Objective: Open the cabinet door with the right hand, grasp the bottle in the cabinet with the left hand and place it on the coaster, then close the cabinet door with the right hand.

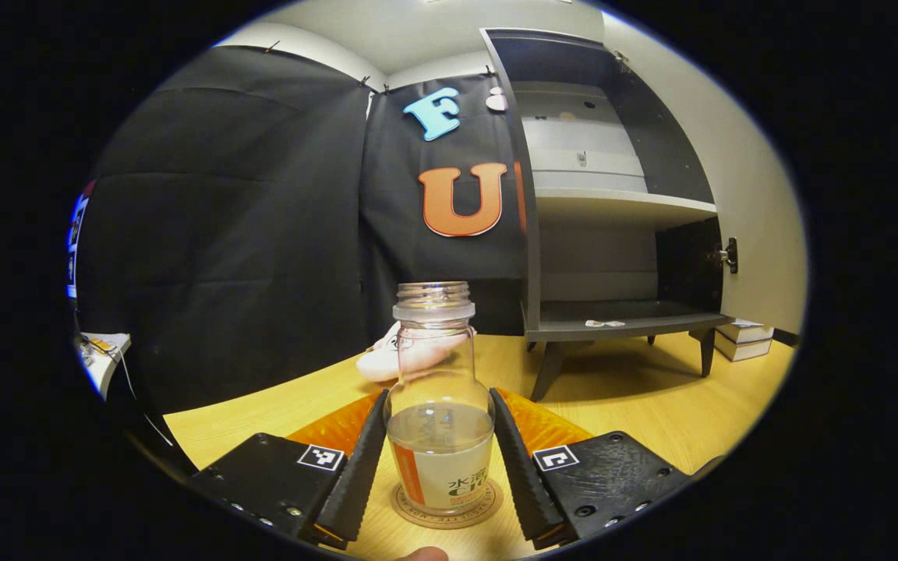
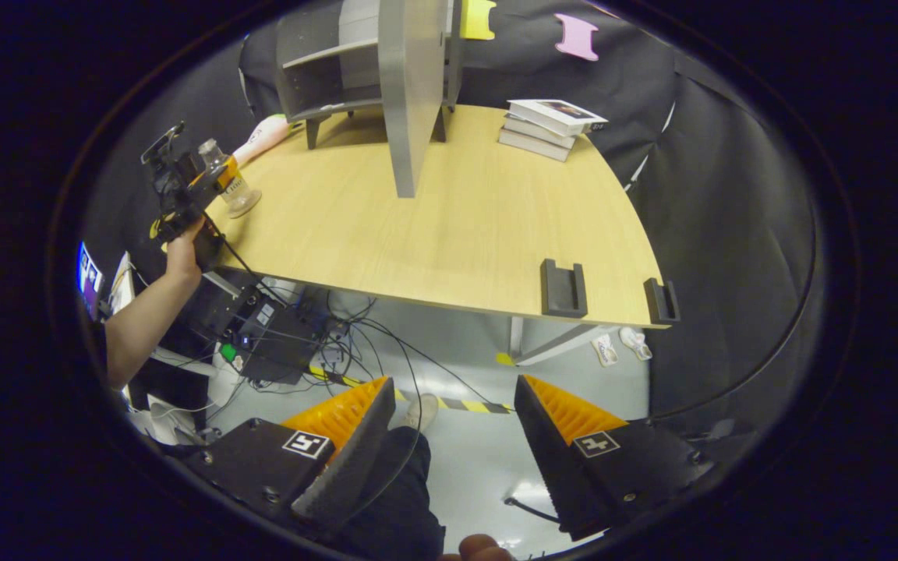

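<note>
A clear glass bottle with no cap and a little water in it stands upright on a round coaster on the wooden table. My left gripper is shut on the bottle's lower body, one finger against each side. Behind it the grey cabinet stands with its door swung open and its shelves bare. In the right gripper view the bottle and left gripper sit at the table's far left corner. My right gripper hangs open off the table, over the floor.
A pink object lies behind the bottle. A stack of books sits right of the cabinet's open door. Two black holders are clamped on the table's near edge. Cables and boxes lie under the table.
</note>
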`<state>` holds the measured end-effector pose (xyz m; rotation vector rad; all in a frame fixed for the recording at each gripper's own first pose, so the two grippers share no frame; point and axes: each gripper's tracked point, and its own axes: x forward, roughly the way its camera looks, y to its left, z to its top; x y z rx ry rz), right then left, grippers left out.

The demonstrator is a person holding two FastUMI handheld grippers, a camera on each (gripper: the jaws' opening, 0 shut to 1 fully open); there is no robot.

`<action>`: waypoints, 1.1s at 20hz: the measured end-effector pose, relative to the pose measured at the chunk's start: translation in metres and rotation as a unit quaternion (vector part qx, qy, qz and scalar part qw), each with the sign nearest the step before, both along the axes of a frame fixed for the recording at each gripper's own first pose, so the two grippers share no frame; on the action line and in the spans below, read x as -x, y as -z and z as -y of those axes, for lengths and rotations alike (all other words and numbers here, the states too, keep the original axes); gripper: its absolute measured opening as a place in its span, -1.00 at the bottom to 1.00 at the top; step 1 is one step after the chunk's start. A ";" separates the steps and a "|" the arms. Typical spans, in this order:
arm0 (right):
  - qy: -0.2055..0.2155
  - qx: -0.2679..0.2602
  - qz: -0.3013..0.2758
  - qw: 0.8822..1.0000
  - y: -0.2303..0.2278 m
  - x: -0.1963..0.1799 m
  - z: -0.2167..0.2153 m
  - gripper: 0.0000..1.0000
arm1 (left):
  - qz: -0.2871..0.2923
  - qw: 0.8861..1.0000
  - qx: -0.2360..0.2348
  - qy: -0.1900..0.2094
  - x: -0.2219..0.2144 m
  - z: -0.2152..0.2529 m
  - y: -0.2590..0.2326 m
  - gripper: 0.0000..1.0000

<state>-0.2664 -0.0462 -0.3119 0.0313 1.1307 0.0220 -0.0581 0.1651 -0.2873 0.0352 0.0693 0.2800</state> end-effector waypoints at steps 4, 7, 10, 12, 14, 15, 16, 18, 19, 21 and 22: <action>0.010 -0.021 -0.007 1.000 0.002 -0.003 -0.010 0.94 | 0.008 1.000 0.002 -0.005 0.002 0.000 -0.001 0.46; -0.007 -0.001 -0.010 1.000 0.004 0.000 -0.006 0.94 | 0.020 1.000 0.024 0.003 0.003 0.003 -0.004 0.54; -0.007 -0.006 -0.016 1.000 0.009 0.001 -0.012 0.94 | 0.029 0.999 0.025 0.008 0.005 0.005 -0.006 0.89; -0.002 -0.016 -0.027 1.000 0.014 0.002 -0.014 0.96 | 0.031 0.999 0.022 0.003 0.006 0.004 -0.008 0.90; 0.004 -0.022 -0.027 0.999 0.016 0.000 -0.015 0.97 | 0.041 0.999 0.001 0.005 0.010 0.005 -0.019 0.91; 0.005 -0.016 -0.024 1.000 0.016 -0.002 -0.012 0.94 | 0.048 0.999 -0.012 0.009 0.012 0.007 -0.027 0.91; 0.006 -0.004 -0.019 1.000 0.015 -0.004 -0.006 0.94 | 0.054 0.998 -0.025 0.012 0.014 0.009 -0.034 0.90; 0.006 0.013 -0.004 1.000 0.012 -0.012 0.000 0.93 | 0.065 0.997 -0.040 0.021 0.019 0.017 -0.048 0.90; 0.007 0.012 0.000 1.000 0.011 -0.014 0.000 0.94 | 0.069 0.996 -0.056 0.023 0.022 0.021 -0.058 0.90; 0.008 0.006 0.005 1.000 0.009 -0.019 -0.002 0.96 | 0.088 0.991 -0.096 0.023 0.029 0.021 -0.086 0.90; 0.012 0.004 0.009 1.000 0.006 -0.022 -0.001 0.94 | 0.097 0.990 -0.103 0.026 0.031 0.028 -0.099 0.87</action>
